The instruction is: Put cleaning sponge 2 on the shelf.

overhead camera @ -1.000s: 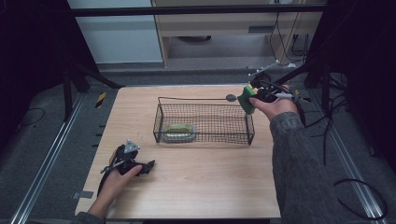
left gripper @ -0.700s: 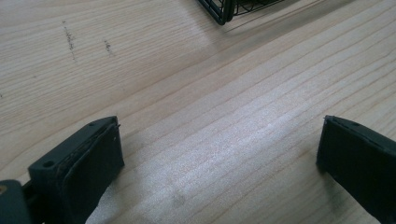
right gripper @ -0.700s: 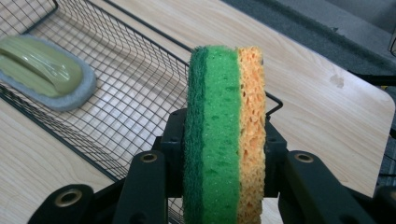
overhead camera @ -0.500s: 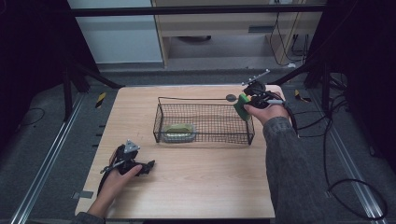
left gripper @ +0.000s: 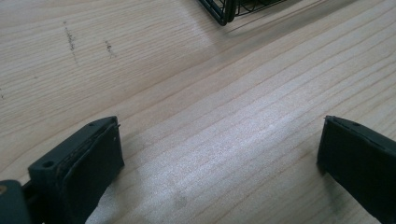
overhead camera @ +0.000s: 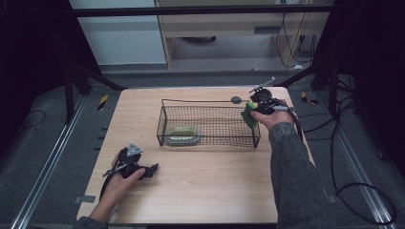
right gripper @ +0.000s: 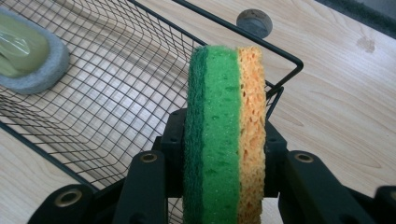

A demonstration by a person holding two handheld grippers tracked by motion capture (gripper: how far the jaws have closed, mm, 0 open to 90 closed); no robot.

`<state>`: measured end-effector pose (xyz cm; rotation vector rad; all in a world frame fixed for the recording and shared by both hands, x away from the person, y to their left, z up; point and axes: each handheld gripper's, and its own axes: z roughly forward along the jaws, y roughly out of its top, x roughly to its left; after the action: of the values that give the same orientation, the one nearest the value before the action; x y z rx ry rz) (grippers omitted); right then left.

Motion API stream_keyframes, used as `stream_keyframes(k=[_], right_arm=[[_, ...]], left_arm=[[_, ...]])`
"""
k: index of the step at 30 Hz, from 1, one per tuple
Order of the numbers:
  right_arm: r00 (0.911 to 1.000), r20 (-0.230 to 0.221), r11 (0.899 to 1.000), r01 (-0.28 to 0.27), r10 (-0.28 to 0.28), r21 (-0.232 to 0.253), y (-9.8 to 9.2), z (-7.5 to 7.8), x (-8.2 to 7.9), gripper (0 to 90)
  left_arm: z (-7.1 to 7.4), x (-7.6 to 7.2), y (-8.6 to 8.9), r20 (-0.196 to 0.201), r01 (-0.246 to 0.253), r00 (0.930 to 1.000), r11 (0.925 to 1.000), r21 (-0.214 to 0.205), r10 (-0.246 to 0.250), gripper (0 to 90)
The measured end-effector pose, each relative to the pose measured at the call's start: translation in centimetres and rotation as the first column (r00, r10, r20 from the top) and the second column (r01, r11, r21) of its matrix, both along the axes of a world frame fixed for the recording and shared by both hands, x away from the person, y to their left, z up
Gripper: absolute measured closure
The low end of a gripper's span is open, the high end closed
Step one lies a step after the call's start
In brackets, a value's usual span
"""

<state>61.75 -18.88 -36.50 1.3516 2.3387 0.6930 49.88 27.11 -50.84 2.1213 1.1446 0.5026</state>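
A black wire basket (overhead camera: 165,125) stands in the middle of the wooden table (overhead camera: 210,191). My right gripper (overhead camera: 252,110) is shut on a green and yellow sponge (right gripper: 224,140), held on edge over the basket's right end (right gripper: 285,63). That sponge (overhead camera: 248,116) hangs just inside the right wall. A pale green scrubber with a grey rim (overhead camera: 183,135) lies on the basket floor at the left, and the scrubber (right gripper: 23,56) also appears in the right gripper view. My left gripper (overhead camera: 143,171) rests on the table near the front left. Its jaws stand wide open over bare wood (left gripper: 219,140).
A small dark round disc (overhead camera: 236,99) lies on the table behind the basket, close to its back right corner. A corner of the basket (left gripper: 224,11) sits ahead of my left gripper. Cables trail off the table's right side (overhead camera: 334,157).
My right gripper has come down and a little to the left with the sponge, from above the basket's right corner to just inside its right end. The left gripper has stayed still.
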Motion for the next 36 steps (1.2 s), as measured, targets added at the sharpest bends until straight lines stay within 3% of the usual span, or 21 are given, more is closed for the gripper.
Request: stream_keyframes(k=[19, 36], right_arm=[[0.9993, -0.031, 1.0, 0.022, -0.021, 0.006, -0.3, -1.8, 0.9, 64.2], [0.998, -0.06, 0.998, 0.018, -0.021, -0.053, 0.7, -4.1, 1.6, 63.8]], left_arm=[[0.0, 0.0, 0.0, 0.0, -0.001, 1.0, 1.0, 0.0, 0.001, 0.0], [0.0, 0.0, 0.0, 0.0, -0.001, 1.0, 1.0, 0.0, 0.001, 0.0]])
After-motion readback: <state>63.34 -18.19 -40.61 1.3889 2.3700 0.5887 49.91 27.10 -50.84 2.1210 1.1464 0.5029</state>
